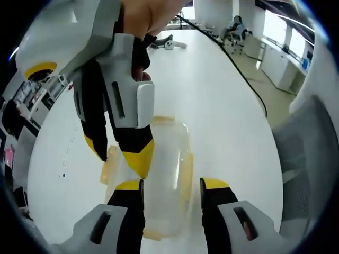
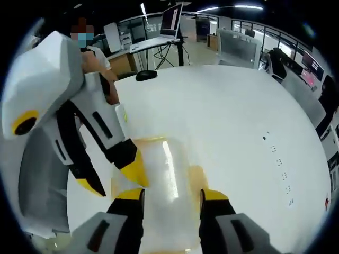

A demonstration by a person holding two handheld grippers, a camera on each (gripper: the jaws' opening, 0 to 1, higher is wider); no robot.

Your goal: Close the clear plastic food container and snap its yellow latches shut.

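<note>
The clear plastic container [image 1: 168,159] lies on the white table [image 1: 222,121] with its lid resting on top. Translucent yellow latches show on its sides [image 1: 186,174]. My left gripper [image 1: 172,185] hovers open just over its near end, jaws apart above the lid. My right gripper [image 1: 117,154] comes down from the upper left, open, one yellow fingertip [image 1: 140,161] touching the lid near the left latch. In the right gripper view the same container [image 2: 169,164] lies below my right gripper [image 2: 172,194], and the left gripper [image 2: 112,179] reaches in from the left over its edge.
A black cable [image 1: 243,79] runs across the table's far side, with a small white object [image 1: 169,43] beyond. A grey chair [image 1: 310,159] stands at the right. A black oval object [image 2: 145,75], a laptop on a stand [image 2: 172,21] and a person [image 2: 92,53] are behind.
</note>
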